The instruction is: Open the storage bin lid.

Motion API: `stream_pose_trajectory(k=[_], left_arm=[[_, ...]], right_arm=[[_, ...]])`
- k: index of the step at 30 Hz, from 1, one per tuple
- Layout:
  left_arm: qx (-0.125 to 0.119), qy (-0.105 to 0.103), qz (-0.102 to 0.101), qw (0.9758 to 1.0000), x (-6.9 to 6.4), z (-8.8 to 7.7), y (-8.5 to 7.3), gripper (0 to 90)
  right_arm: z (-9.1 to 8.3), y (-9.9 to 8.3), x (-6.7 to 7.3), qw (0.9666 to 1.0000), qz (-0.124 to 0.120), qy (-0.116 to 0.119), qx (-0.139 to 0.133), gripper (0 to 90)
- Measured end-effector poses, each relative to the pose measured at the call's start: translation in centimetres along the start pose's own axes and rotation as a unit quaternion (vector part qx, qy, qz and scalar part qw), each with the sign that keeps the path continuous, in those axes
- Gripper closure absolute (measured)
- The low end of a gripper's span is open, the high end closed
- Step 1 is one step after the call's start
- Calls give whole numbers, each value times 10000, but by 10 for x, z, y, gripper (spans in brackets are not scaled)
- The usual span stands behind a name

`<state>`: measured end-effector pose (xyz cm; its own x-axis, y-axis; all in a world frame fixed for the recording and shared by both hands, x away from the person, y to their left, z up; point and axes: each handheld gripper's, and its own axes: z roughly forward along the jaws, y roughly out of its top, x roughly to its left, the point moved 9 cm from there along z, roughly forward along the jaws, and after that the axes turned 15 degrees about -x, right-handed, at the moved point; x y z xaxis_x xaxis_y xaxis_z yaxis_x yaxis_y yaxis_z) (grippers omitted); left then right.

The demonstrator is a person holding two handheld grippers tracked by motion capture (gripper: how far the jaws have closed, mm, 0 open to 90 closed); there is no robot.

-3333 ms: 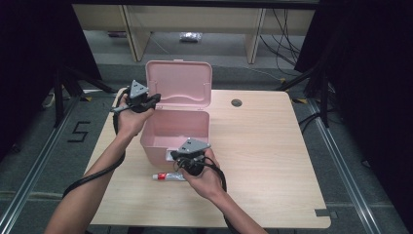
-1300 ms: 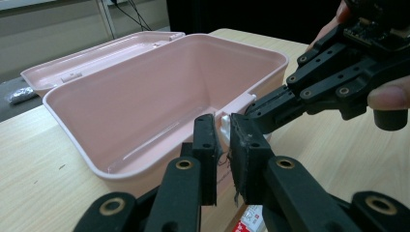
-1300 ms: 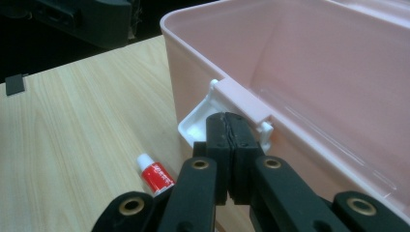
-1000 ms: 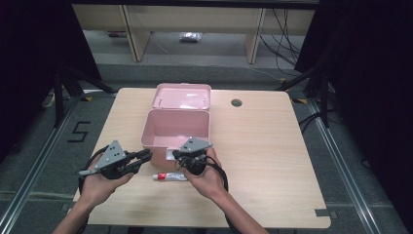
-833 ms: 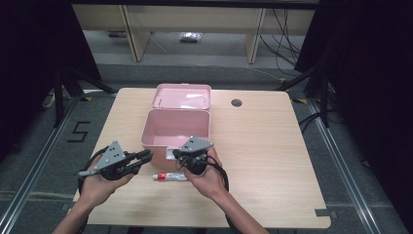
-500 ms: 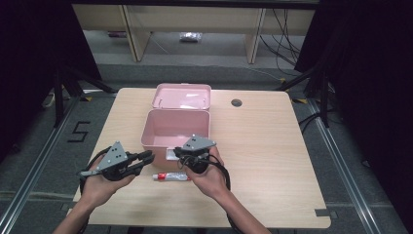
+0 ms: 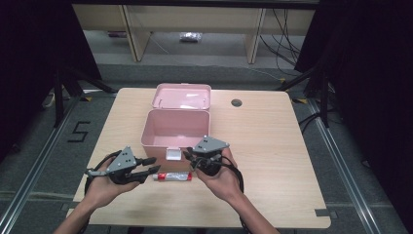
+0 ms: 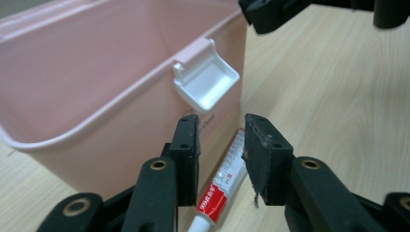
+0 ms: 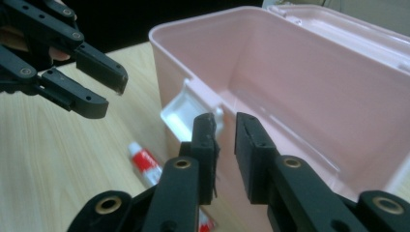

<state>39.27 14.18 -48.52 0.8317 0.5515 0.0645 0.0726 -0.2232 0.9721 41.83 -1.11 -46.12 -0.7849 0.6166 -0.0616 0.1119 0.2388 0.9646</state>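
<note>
Box: open pink plastic storage box (image 7: 175,129) sits mid-table, lid (image 7: 182,96) folded back flat behind it, white latch (image 7: 172,154) on the near wall facing you.
Tube: small white tube w/ red label (image 7: 173,176) lies flat on the light wooden table (image 7: 272,161), just in front of the box's near wall, between your two hands.
Left gripper (image 7: 150,165): jaws apart and have just been opening, nothing pressed between the pads; tips sit just left of the tube's end, aimed right.
Right gripper (image 7: 189,157): jaws parted w/ a narrow gap, have just been opening; free of the box, nothing clamped; tips near the latch.
High view: gives the layout – both your hands, lid, round grommet hole (image 7: 236,103) at the table's far side.
Left gripper view: tube (image 8: 223,186) runs along the box base, seen through the jaw gap; latch (image 8: 205,79) hangs open above; the other gripper's tips at top right.
Right gripper view: box interior (image 9: 309,92), bare; latch (image 9: 186,108) just beyond the jaw tips; tube (image 9: 145,164) on the wood below; left gripper (image 9: 104,89) opposite, spread.
</note>
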Motion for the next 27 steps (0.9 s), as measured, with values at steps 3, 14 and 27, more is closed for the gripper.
stream_pose_trajectory(k=[3,14,27], left_arm=[[163,-207,49,9996,-4,6,-4,638],[831,-668,325,9938,-8,32,-32,605],[1494,-937,690,9819,-6,48,-54,598]], right_arm=[[-10,-5,-4,9999,67,-84,51,767],[-31,-16,-16,9996,167,-174,154,745],[-35,-23,-19,9992,234,-187,263,740]])
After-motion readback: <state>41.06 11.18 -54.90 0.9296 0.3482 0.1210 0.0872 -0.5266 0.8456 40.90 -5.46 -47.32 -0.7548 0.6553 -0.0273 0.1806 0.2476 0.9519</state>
